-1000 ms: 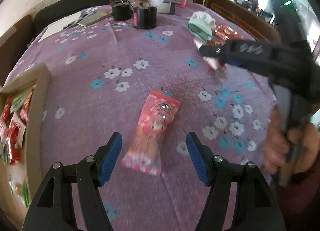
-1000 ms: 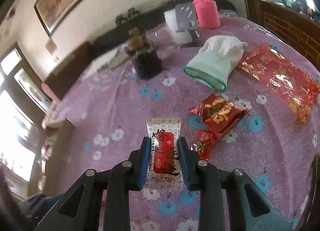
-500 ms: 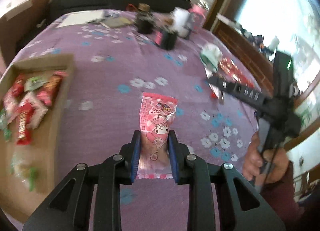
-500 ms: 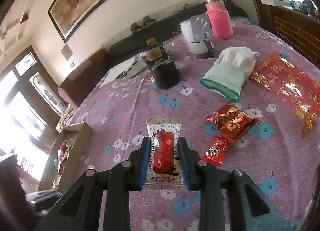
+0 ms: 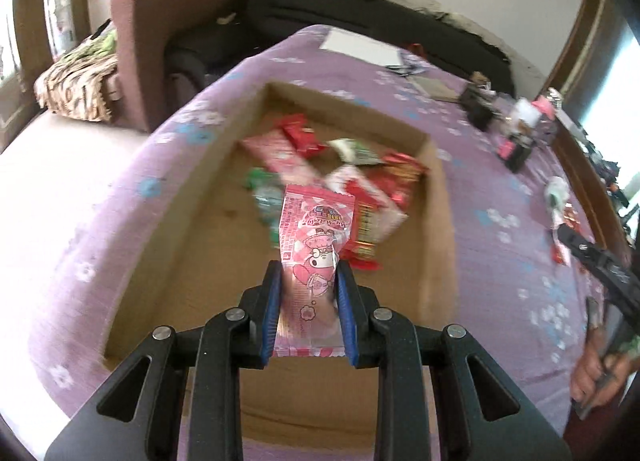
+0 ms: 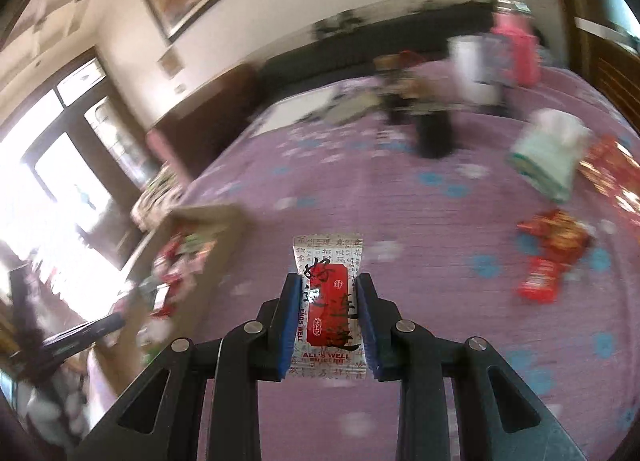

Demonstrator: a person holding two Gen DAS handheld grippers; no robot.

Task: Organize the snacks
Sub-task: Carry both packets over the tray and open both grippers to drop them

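Note:
My left gripper (image 5: 307,281) is shut on a pink cartoon snack packet (image 5: 316,237), held in the air above the open cardboard box (image 5: 438,217) that holds several red, pink and green snacks. My right gripper (image 6: 329,293) is shut on a silver-and-red packet (image 6: 329,301) marked "ALL'S WELL", lifted over the purple flowered tablecloth (image 6: 400,213). The same box (image 6: 216,217) lies to its left. The right gripper's black body (image 5: 604,273) and the hand holding it show at the right edge of the left wrist view.
Red snack packets (image 6: 552,249) and a white-and-green glove (image 6: 548,149) lie on the cloth at the right. Dark containers (image 6: 432,129), a white cup and a pink bottle (image 6: 516,49) stand at the far side. A brown armchair (image 5: 160,33) and black sofa sit beyond the table.
My left gripper closed on the pink packet, lifted it and swung it left over the box. My right gripper rose and moved left with its packet still gripped.

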